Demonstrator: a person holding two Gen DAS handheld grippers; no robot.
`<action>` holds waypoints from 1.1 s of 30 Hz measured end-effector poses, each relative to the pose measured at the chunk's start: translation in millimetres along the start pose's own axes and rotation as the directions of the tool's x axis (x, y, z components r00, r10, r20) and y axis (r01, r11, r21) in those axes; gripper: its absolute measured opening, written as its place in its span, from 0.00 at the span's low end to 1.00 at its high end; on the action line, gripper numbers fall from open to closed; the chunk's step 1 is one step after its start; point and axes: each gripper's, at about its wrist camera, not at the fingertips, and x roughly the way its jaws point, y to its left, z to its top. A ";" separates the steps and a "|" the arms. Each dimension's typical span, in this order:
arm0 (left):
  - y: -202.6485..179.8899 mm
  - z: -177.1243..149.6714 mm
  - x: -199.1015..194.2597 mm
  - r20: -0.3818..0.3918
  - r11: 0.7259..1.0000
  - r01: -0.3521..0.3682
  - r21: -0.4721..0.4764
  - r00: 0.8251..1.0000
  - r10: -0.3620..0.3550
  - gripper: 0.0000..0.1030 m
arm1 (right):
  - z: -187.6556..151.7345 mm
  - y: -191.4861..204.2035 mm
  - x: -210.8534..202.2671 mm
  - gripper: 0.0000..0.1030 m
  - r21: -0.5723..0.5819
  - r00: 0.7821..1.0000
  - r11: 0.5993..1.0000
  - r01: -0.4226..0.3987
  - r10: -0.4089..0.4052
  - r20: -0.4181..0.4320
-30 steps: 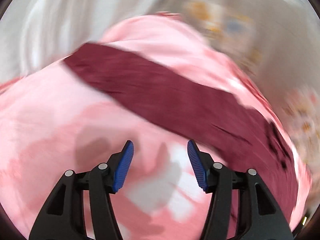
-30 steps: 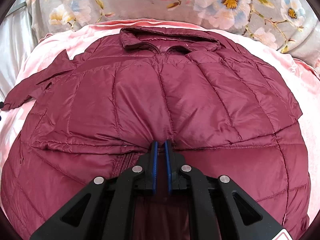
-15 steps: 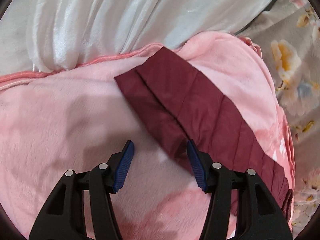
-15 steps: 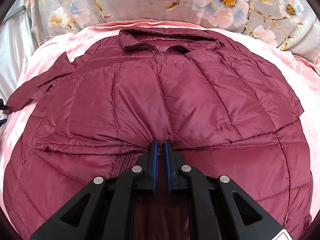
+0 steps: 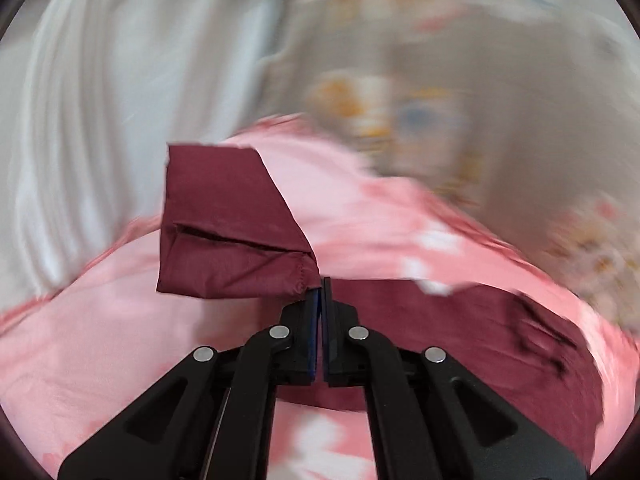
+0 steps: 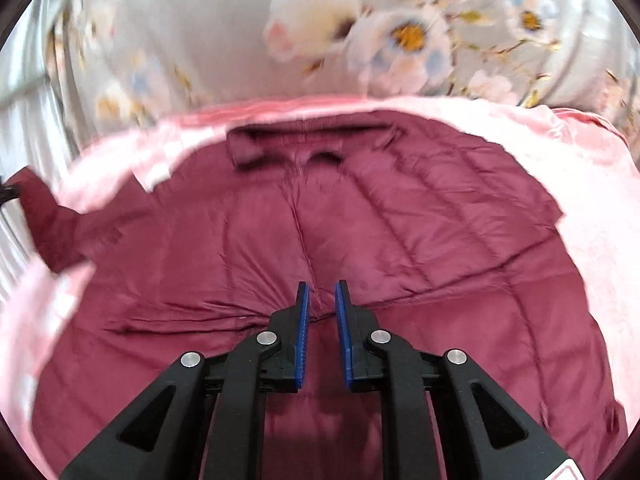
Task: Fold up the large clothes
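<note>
A maroon quilted jacket [image 6: 360, 248] lies front up on a pink blanket [image 6: 592, 184], collar [image 6: 312, 140] at the far side. My left gripper [image 5: 321, 284] is shut on the cuff of the jacket's sleeve [image 5: 232, 220] and holds it lifted off the blanket; the rest of the sleeve [image 5: 460, 320] trails to the right. The raised sleeve also shows at the left edge of the right wrist view [image 6: 44, 216]. My right gripper [image 6: 322, 292] is slightly open and empty, just above the jacket's middle near the zip line.
A grey floral bedspread [image 6: 400, 32] lies beyond the blanket. A white curtain [image 5: 100, 120] hangs at the left. The left wrist view is blurred by motion.
My left gripper has shut on the sleeve cuff and lifted it. My right gripper has let go of the jacket's middle, opened a little and drawn back.
</note>
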 end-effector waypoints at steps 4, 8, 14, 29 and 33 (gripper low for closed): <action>-107.1 -19.8 -37.7 0.006 0.973 0.178 0.150 0.984 -0.180 0.00 | -15.5 -13.8 -49.2 0.15 0.017 0.998 0.999 -0.047 0.046 0.035; -197.0 -55.2 -56.7 -0.062 0.914 0.323 0.246 0.946 -0.318 0.00 | -29.0 -26.9 -85.5 0.20 -0.008 0.998 0.999 -0.044 0.044 0.044; -305.6 -131.1 -49.6 -0.216 0.837 0.436 0.332 0.898 -0.383 0.00 | -45.8 -50.7 -113.2 0.23 -0.018 0.998 1.000 -0.002 0.004 0.058; -348.8 -239.8 4.1 -0.413 0.849 0.420 0.321 0.869 -0.273 0.18 | -67.3 -88.4 -104.1 0.27 0.052 1.000 0.999 0.003 -0.002 -0.019; -328.0 -224.9 -18.8 -0.382 0.838 0.489 0.241 0.842 -0.382 0.70 | -58.6 -90.1 -106.6 0.42 0.066 1.000 0.998 -0.012 0.012 -0.006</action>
